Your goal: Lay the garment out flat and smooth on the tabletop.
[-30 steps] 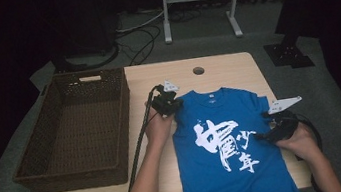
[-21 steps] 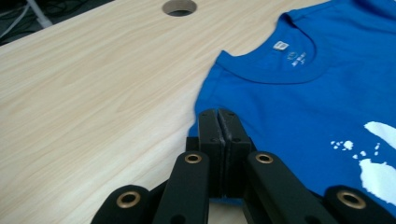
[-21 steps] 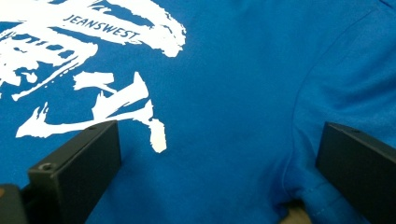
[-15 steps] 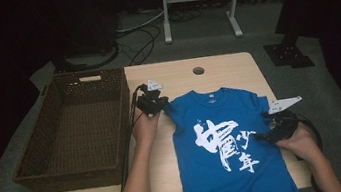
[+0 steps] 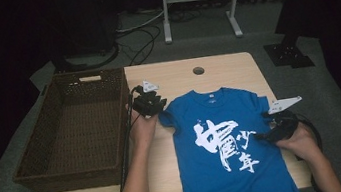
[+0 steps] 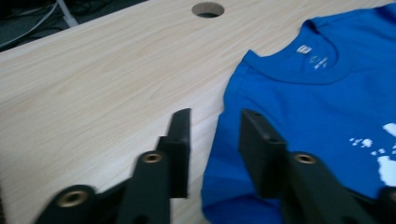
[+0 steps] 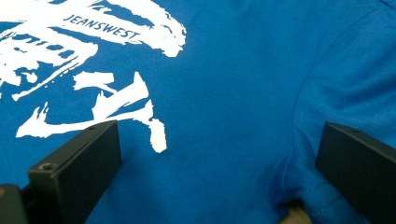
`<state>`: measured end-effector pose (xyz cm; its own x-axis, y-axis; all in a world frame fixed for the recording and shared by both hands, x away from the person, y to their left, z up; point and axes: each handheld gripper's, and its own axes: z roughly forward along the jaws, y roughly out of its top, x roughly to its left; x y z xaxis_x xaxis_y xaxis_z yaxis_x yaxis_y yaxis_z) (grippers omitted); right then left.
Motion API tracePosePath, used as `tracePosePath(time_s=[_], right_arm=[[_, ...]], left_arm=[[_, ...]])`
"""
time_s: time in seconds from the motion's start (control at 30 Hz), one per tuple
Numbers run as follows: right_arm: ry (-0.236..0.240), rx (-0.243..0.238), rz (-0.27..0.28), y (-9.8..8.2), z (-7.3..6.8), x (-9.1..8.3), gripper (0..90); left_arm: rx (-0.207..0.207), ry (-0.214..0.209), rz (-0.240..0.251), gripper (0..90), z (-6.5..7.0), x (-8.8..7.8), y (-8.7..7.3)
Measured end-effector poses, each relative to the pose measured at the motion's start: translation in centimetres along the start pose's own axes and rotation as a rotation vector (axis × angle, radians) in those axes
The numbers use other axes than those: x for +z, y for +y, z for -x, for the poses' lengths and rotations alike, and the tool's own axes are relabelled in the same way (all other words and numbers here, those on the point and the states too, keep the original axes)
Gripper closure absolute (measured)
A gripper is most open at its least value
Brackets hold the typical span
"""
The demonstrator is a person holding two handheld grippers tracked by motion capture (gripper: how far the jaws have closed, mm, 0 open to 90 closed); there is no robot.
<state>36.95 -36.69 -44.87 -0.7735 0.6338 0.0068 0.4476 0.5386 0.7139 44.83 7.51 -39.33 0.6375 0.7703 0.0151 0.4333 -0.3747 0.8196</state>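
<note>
Since the earlier pictures the left tool [image 5: 148, 102] has drawn away from the shirt's shoulder toward the basket side, and its jaws have just been opening; the sleeve it was on now lies spread on the tabletop [image 5: 176, 77], so that side looks freshly pulled out flat.

Nearest the person, the blue T-shirt [image 5: 228, 143] lies face up with its hem hanging at the near edge and its collar pointing away, white lettering across the chest. It seems laid out this way to be smoothed, probably before folding.

By the shirt's right sleeve, the right tool [image 5: 271, 129] rests low over the cloth. In the right gripper view its jaws stand wide apart, one over the white print and the other over the sleeve seam, with flat fabric between them and nothing pinched: released, perhaps ready to tug that sleeve outward.

Farther off, the left tool [image 6: 212, 135] is part open. One jaw sits over bare wood and the other over the sleeve's edge; nothing is gripped.

Beyond, at the left, the empty wicker basket [image 5: 69, 128] stands against the tabletop's edge, likely waiting for the finished shirt.
</note>
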Motion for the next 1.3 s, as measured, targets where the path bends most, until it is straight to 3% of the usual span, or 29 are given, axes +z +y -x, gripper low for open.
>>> tracePosePath(time_s=[0.13, 0.33, 0.6, 0.7, 1.03, 1.3], right_arm=[[0.0, 0.0, 0.0, 0.0, 0.0, 0.0, 0.0], [0.0, 0.0, 0.0, 0.0, 0.0, 0.0, 0.0], [0.0, 0.0, 0.0, 0.0, 0.0, 0.0, 0.0], [0.0, 0.0, 0.0, 0.0, 0.0, 0.0, 0.0], [0.0, -0.001, 0.0, 0.0, 0.0, 0.0, 0.0], [0.0, -0.001, 0.001, 0.0, 0.0, 0.0, 0.0]], left_arm=[[-0.019, -0.027, 0.008, 44.2, 0.6, -0.3, 0.0], [-0.03, -0.061, 0.023, 24.4, 2.0, -0.5, 0.0], [0.009, -0.115, 0.023, 2.3, 4.9, -0.6, 0.0], [0.026, -0.154, 0.031, 1.6, 6.1, -0.7, -0.1], [0.09, -0.217, 0.021, 0.0, 9.5, -0.4, -1.1], [0.108, -0.249, -0.038, 0.1, 11.1, 0.5, -2.9]])
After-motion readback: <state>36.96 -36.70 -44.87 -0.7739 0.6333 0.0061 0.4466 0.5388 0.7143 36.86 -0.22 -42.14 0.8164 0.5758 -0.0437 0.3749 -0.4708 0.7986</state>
